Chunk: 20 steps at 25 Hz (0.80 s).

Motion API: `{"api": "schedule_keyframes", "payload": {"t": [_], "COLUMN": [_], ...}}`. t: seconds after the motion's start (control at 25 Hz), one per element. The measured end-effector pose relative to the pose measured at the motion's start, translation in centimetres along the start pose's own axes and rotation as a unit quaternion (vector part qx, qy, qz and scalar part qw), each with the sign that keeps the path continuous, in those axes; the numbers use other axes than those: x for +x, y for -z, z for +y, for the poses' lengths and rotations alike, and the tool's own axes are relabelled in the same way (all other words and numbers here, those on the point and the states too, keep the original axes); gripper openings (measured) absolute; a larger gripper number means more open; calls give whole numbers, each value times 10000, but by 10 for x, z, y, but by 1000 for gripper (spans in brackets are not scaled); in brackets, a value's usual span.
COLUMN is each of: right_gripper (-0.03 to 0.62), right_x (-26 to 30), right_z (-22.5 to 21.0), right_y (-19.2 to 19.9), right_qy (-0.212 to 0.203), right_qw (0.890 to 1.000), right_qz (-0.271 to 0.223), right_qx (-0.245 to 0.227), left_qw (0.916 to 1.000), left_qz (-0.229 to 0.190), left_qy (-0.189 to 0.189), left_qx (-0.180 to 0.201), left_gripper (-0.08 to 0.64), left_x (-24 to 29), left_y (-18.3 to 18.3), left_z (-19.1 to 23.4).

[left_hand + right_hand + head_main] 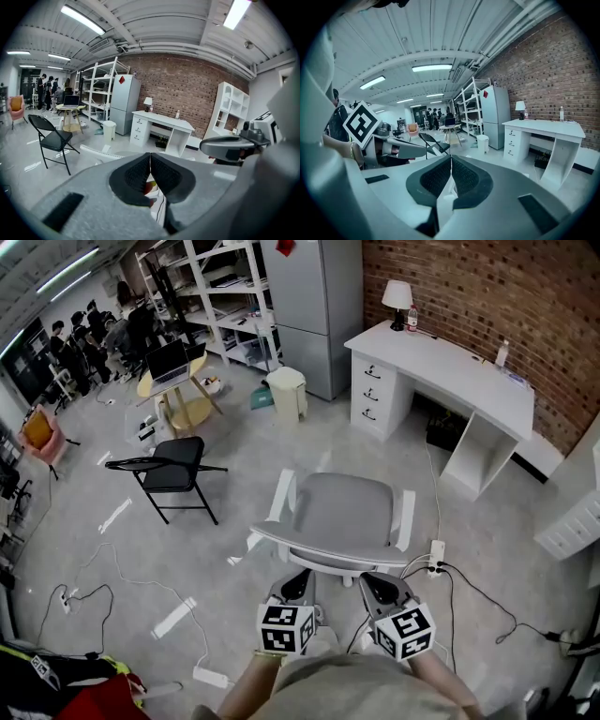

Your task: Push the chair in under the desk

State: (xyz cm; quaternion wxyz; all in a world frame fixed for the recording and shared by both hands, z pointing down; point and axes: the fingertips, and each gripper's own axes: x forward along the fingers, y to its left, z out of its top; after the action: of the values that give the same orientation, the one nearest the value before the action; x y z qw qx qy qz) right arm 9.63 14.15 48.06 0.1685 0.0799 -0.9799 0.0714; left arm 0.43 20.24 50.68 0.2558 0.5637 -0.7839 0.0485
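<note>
- Fingers (133,176) of the left gripper (298,583) are pressed together, with nothing between them.
- Right gripper (379,587) is the same: its pads (464,178) meet and it holds nothing.
- Both grippers sit side by side just behind the chair (339,512), at the lower edge of its back; I cannot tell whether they touch it.
- Chair stands on open floor, back toward the person, well apart from the desk (441,362).
- Desk stands against the brick wall (487,287), with a lamp (398,296) at its far end.
- Folding chair (173,470) stands off to the left.

One grey chair (342,512); one folding chair (176,465); one white desk (459,367); one lamp (397,296).
</note>
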Motion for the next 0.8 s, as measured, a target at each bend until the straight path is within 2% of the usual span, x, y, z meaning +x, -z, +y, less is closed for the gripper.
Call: {"api": "schedule_keyframes", "payload": {"t": [0.52,0.8], "right_gripper": [10,10], "right_x": [57,78], "right_z": [-13,-17], "right_y": [5,14], "right_qy": [322,422], "right_qw": [9986,9951], "right_qz": [405,870], "right_qx": [-73,-202], "left_qw": [9976,9891], "left_qz": [452,834], "left_qy": [379,844], "left_qx": [371,876], "left_gripper": [12,12], "left_x": [39,58], "left_y": [-6,-3], "left_z": [47,57]}}
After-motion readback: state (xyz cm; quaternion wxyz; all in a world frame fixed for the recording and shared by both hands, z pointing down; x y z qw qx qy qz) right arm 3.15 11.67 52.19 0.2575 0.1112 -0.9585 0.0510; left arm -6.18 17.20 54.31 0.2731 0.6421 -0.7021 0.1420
